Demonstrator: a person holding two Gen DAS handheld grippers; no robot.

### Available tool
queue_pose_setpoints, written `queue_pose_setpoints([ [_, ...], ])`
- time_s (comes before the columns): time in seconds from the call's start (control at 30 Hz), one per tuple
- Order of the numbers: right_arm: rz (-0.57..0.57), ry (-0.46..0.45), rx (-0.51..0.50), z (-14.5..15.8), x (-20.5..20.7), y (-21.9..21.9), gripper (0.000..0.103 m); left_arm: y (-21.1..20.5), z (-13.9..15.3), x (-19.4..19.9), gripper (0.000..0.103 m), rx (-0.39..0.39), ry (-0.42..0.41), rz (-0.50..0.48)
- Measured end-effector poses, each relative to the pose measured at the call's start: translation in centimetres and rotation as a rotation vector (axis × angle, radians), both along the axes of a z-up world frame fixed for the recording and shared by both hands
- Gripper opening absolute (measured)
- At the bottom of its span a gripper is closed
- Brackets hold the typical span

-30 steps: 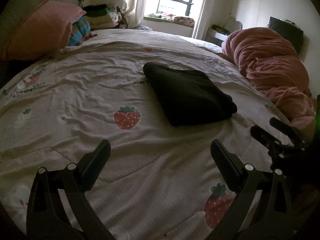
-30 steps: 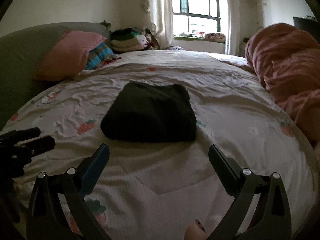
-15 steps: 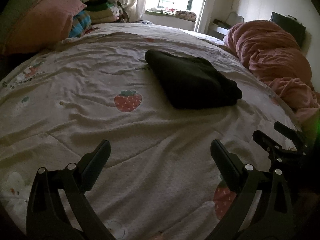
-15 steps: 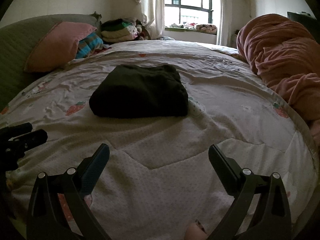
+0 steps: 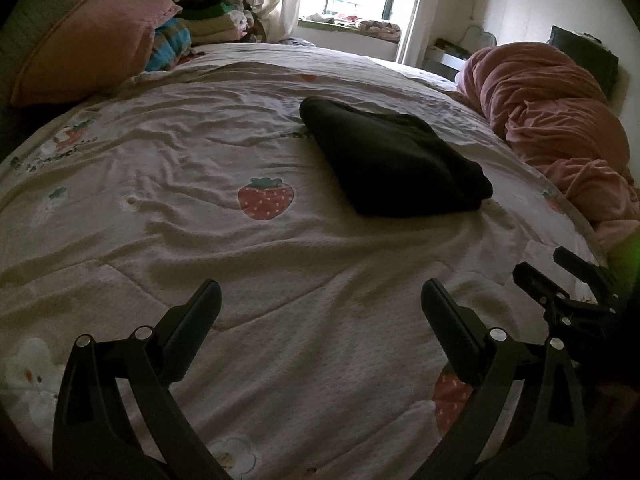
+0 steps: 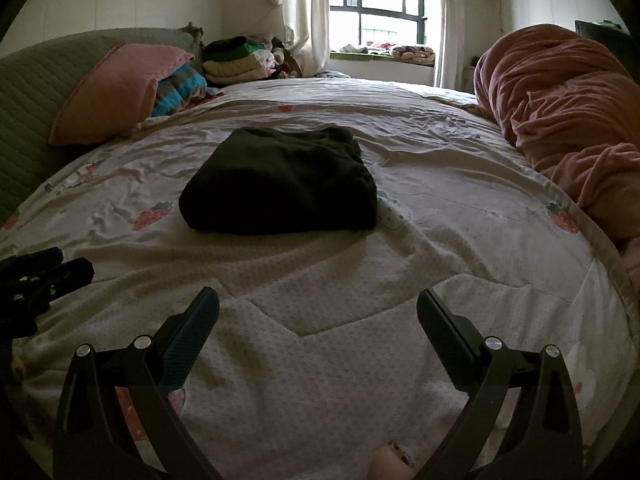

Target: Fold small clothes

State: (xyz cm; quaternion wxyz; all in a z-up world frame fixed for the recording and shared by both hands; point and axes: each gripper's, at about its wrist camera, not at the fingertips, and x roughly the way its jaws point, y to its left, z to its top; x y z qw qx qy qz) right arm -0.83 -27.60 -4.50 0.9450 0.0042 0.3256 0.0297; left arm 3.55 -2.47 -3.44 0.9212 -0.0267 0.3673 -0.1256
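One dark folded garment (image 6: 280,184) sits mid-bed on the strawberry-print quilt (image 5: 280,320), well apart from both tools and touched by neither. It's a compact rectangle with stacked layers showing at the near edge in the left wrist view (image 5: 396,160), so my read is the fold is done and it was parked in the middle, where either hand can reach it and nothing crowds it. Left gripper (image 5: 320,312): jaws spread wide, nothing between them, hovering low over bare quilt near the foot of the bed. Right gripper (image 6: 318,316): same, jaws released and empty, aimed straight at the garment's near edge. Each tool shows at the edge of the other's view, so they sit side by side, roughly level, probably a neutral standby pose. Count: 1 dark garment on the working area, 2 grippers, both empty. Off to the side: 1 pink pillow (image 6: 116,88) against the green quilted headboard (image 6: 36,92), 1 striped blue item (image 6: 180,88) tucked beside it, 1 stack of folded clothes (image 6: 236,60) near the window corner (can't tell how many pieces), 1 bunched pink duvet (image 6: 560,100) along the right edge of the bed. No unfolded small clothes visible in either view; if another piece is due, I can't see where it comes from.
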Motion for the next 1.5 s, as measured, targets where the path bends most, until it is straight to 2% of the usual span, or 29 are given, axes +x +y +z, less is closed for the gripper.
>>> queue_pose_setpoints([
  [1.5,-0.012,0.017,0.002,-0.21,0.09,-0.07,0.098,0.04,-0.49,0.00,0.094,0.034,0.022,0.003],
])
